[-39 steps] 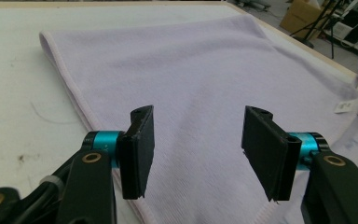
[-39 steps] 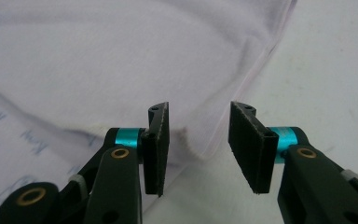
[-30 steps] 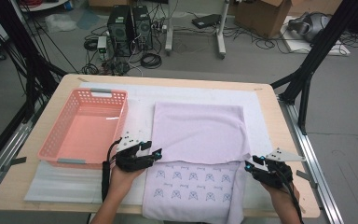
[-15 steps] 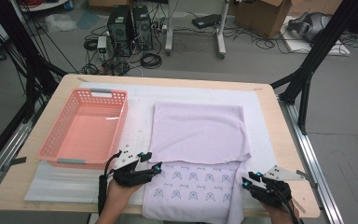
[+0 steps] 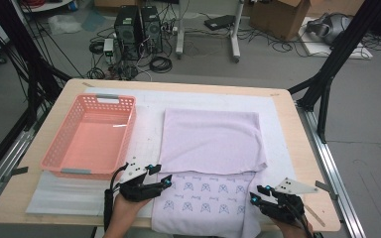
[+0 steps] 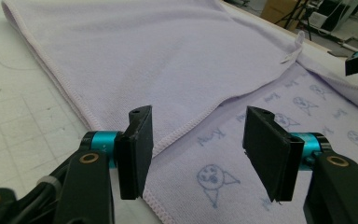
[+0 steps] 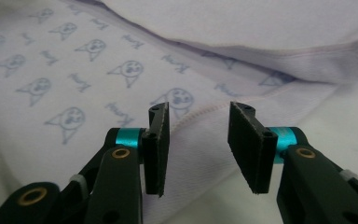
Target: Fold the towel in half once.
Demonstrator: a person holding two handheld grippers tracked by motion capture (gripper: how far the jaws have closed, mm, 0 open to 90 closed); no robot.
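Two layers show on the lilac towel (image 5: 211, 144): its far half is folded toward the person, with the printed near part (image 5: 203, 198) left bare at the front of the surface (image 5: 297, 144). Both tools have drawn back toward the near edge since a second ago, when they sat higher, by the fold line. The left tool (image 5: 164, 181), jaws apart and empty, now hovers at the towel's near left hem; the right tool (image 5: 256, 194), also apart and empty, sits at the near right hem. That suggests a grasp of the near corners for the next fold. A pink basket (image 5: 59, 148) stands unmoved at left.
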